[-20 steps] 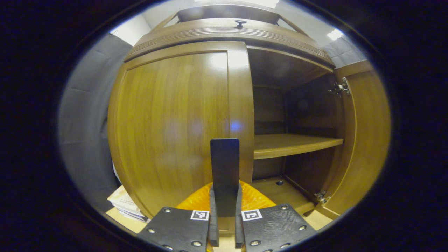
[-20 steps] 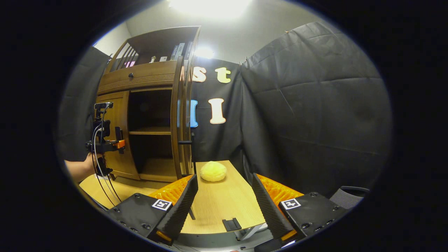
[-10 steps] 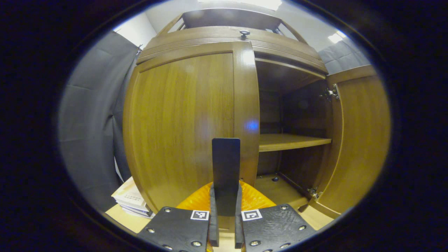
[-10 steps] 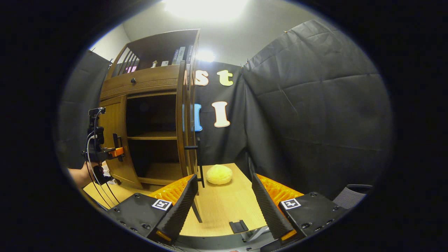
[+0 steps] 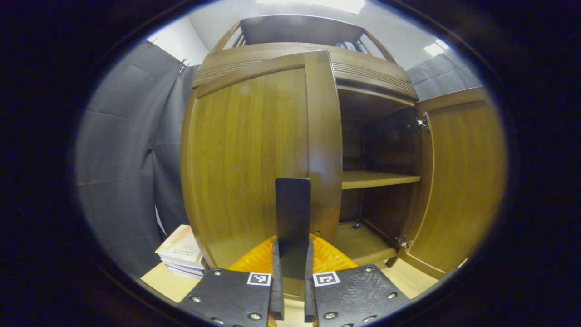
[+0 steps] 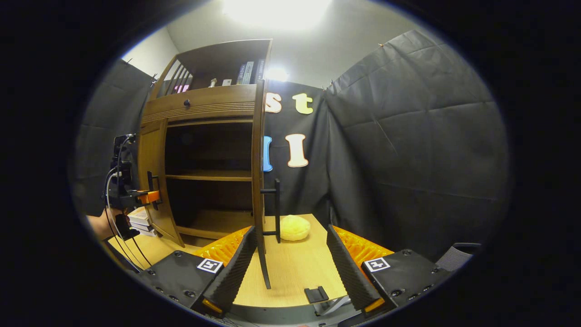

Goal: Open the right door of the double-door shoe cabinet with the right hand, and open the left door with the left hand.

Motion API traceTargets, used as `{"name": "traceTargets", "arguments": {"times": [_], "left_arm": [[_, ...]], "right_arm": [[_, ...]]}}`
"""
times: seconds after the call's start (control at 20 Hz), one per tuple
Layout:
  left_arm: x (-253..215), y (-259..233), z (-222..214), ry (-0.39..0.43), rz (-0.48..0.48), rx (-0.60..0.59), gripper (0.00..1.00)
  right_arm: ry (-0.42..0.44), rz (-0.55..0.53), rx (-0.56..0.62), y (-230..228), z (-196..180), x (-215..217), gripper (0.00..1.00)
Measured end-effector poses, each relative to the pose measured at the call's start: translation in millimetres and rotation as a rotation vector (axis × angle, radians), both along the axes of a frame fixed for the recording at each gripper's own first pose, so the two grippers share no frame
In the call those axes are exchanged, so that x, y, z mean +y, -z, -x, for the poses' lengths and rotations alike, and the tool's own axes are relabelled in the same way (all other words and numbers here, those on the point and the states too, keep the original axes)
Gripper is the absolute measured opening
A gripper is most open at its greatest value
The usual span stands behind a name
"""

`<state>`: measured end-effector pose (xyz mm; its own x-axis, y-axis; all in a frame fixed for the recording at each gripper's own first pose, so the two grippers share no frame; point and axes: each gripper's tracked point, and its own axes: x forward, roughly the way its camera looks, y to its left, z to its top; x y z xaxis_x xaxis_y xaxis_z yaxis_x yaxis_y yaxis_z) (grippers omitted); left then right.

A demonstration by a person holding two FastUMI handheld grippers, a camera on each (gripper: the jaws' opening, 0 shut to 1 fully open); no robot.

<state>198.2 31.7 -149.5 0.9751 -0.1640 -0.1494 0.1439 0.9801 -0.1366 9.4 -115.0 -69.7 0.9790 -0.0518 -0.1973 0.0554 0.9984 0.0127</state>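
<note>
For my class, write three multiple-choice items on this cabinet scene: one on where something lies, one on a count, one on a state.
1. Where does the stack of books lie?
A. on the table left of the cabinet's left door
B. on the shelf inside the cabinet
C. on the yellow round object

2. How many shelf boards cross the open lower compartment?
A. one
B. two
C. three

3. What is the left gripper doing?
A. hanging open
B. shut on the left door's handle
C. shut on a book

Answers:
1 A: the left gripper view shows the stack beside the left door.
2 A: a single board shows between top and floor.
3 B: both fingers press the dark bar between them.
</note>
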Motion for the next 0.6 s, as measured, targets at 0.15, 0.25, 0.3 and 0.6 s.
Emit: {"name": "traceTargets", "arguments": {"times": [0.15,0.25,0.3,0.6], "left_arm": [[11.3,-0.9,14.4,0.005,-0.001,0.002,0.22],[19.9,-1.2,23.4,0.006,0.002,0.006,0.22],[24.2,-0.9,27.6,0.005,0.004,0.006,0.22],[50.5,-0.6,55.3,-0.014,0.001,0.006,0.21]], "right_arm": [[-0.022,-0.001,-0.007,-1.9,-2.5,10.7,0.92],[-0.040,0.004,-0.011,-3.4,-5.8,19.5,0.92],[-0.049,0.003,-0.014,-4.2,-7.0,24.4,0.97],[-0.107,-0.005,-0.033,-8.6,-14.6,55.7,0.92]]}}
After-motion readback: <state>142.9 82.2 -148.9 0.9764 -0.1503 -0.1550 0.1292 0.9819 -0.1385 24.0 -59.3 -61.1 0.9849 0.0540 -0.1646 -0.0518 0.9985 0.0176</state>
